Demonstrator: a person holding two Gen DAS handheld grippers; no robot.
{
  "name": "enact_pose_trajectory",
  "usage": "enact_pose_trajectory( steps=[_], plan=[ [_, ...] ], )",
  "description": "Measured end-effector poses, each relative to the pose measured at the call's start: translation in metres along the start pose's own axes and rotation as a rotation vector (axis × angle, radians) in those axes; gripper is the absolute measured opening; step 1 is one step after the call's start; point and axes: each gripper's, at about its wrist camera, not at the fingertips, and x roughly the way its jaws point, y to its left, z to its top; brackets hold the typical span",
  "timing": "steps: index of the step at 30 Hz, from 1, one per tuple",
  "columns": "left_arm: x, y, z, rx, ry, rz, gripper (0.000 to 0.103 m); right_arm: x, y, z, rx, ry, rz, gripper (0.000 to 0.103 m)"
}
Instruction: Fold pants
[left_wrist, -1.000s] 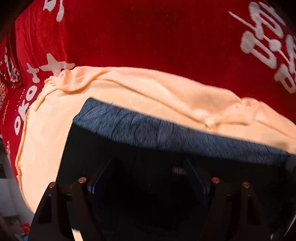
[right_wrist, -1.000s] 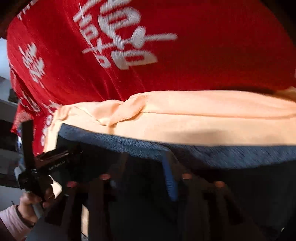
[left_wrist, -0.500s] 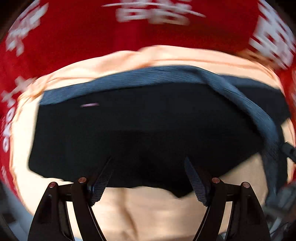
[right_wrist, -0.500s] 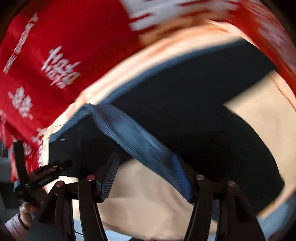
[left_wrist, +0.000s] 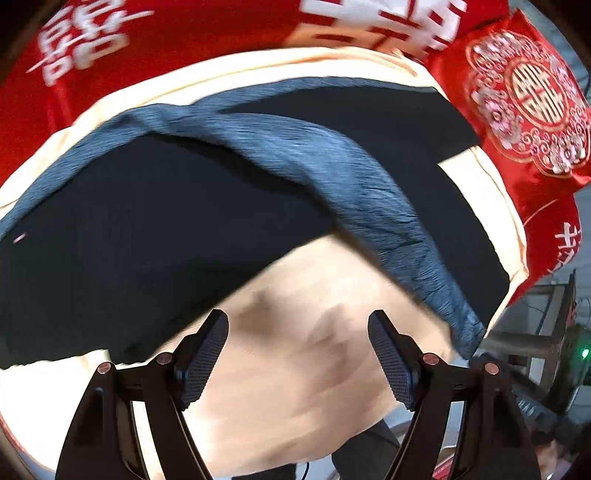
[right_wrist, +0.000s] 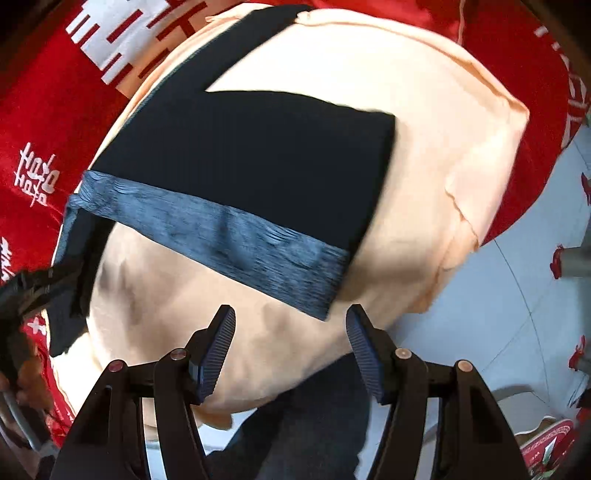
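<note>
Pants folded on peach cloth; left gripper, right gripper fingers apart, empty.

Black pants with heathered blue-grey waistband, peach cloth.

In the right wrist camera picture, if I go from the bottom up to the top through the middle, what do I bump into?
Open right gripper → peach cloth sheet → grey-blue ribbed waistband → black pants fabric → peach cloth again → red blanket with white characters at the top edge.
</note>
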Motion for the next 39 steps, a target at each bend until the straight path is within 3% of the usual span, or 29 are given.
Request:
enact_pose_trajectory(
  steps=[2,8,11,14,16,18,19,20,21,22,23,25,32,38,39],
  plan=[
    [0.016,-0.017,0.011,-0.008,0.017,-0.009,0.079,0.007,-0.007,-0.001,-0.018,0.015,-0.01,0.066],
    [0.043,-0.028,0.027,-0.094,0.037,-0.038,0.079,0.016,-0.031,0.016,-0.007,0.028,0.159,0.066],
    [0.046,-0.038,0.032,-0.116,0.038,-0.043,0.079,0.013,-0.036,0.02,-0.027,0.036,0.24,0.052],
    [0.047,-0.047,0.035,-0.109,0.044,-0.063,0.079,0.016,-0.027,0.019,-0.096,0.064,0.267,0.046],
    [0.05,-0.056,0.037,-0.092,0.05,-0.086,0.079,0.024,-0.027,0.02,-0.109,0.115,0.265,0.034],
    [0.054,-0.065,0.037,-0.058,0.056,-0.07,0.079,0.029,-0.032,0.023,-0.07,0.176,0.283,0.005],
    [0.055,-0.07,0.038,-0.04,0.057,-0.053,0.079,0.026,-0.035,0.025,-0.054,0.192,0.301,0.005],
    [0.053,-0.07,0.037,-0.035,0.057,-0.053,0.071,0.023,-0.037,0.026,-0.048,0.196,0.319,0.004],
    [0.051,-0.071,0.038,-0.036,0.057,-0.069,0.045,0.017,-0.036,0.031,-0.045,0.197,0.348,0.004],
    [0.049,-0.069,0.04,-0.044,0.074,-0.087,0.035,0.004,-0.032,0.04,-0.058,0.184,0.374,0.004],
    [0.048,-0.067,0.041,-0.054,0.079,-0.088,0.034,-0.004,-0.031,0.045,-0.071,0.172,0.384,0.003],
    [0.041,-0.064,0.047,-0.085,0.07,-0.117,0.025,-0.027,-0.02,0.066,-0.12,0.132,0.408,0.003],
    [0.003,-0.068,0.092,-0.107,-0.028,-0.141,0.023,-0.079,0.015,0.177,-0.253,-0.007,0.456,0.003],
    [-0.022,-0.064,0.155,-0.121,-0.17,-0.067,0.024,-0.074,0.056,0.291,-0.337,-0.102,0.375,0.003],
    [-0.026,-0.062,0.165,-0.122,-0.186,-0.038,0.031,-0.066,0.063,0.313,-0.341,-0.116,0.335,0.003]
  ],
)
